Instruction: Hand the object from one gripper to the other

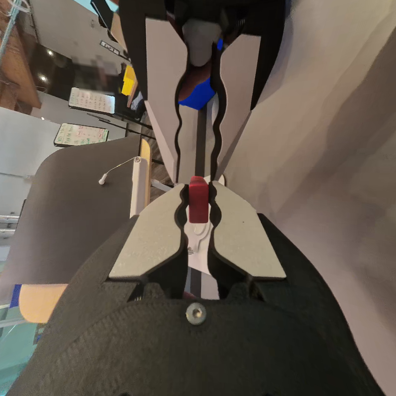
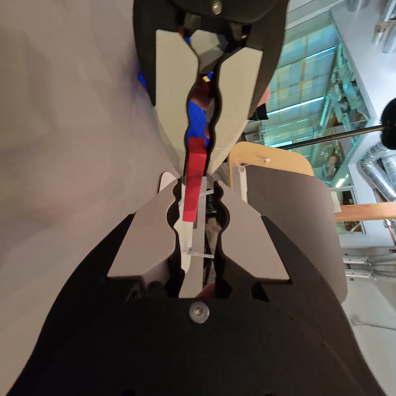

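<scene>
At nine o'clock I see a dark curved panel. My left gripper clamps the flat red rectangular block; at twelve o'clock the right gripper gapes. Its own view shows the block untouched between spread fingers.

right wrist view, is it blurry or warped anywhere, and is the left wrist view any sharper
Right wrist view: wide-angle warp bends the edges; the far left gripper is slightly smeared, while the red block stays fairly crisp. Left wrist view: block and left gripper are sharp, the background room soft and curved.
</scene>
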The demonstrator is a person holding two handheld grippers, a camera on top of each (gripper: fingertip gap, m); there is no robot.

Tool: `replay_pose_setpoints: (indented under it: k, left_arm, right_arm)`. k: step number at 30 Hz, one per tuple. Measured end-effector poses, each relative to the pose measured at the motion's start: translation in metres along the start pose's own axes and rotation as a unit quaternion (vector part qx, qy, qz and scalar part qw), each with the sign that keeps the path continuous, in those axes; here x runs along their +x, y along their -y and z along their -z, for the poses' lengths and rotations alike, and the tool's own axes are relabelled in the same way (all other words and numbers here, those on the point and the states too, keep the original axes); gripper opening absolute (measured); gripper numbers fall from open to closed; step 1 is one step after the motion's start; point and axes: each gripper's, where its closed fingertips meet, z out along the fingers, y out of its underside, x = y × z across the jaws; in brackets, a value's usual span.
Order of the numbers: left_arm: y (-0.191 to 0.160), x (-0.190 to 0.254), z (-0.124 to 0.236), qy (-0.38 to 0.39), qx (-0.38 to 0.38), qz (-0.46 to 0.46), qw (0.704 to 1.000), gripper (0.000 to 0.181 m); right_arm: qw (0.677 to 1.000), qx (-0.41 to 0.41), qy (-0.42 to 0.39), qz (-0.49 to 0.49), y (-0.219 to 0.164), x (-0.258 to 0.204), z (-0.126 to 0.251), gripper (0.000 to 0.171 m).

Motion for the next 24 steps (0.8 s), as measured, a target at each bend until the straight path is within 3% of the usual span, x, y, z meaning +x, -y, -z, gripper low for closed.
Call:
replay_pose_setpoints:
  k: [11,17,21,24]
  left_arm:
    - [0.009,0.009,0.009,-0.041,0.021,0.017,0.999,0.017]
    - [0.012,0.002,0.010,-0.024,0.032,0.015,0.999,0.017]
    - [0.011,-0.011,0.013,0.024,0.028,-0.016,0.999,0.045]
    - [0.011,-0.018,0.011,0.063,0.018,-0.054,0.996,0.067]
  right_arm:
    - [1.000,0.016,0.009,-0.007,0.006,-0.010,-0.008,0.013]
    - [0.991,0.047,0.037,-0.121,0.009,-0.007,-0.007,0.012]
    - [0.957,0.081,0.053,-0.273,0.005,0.005,-0.007,0.013]
    - [0.893,0.129,0.077,-0.425,0.002,0.019,-0.004,0.012]
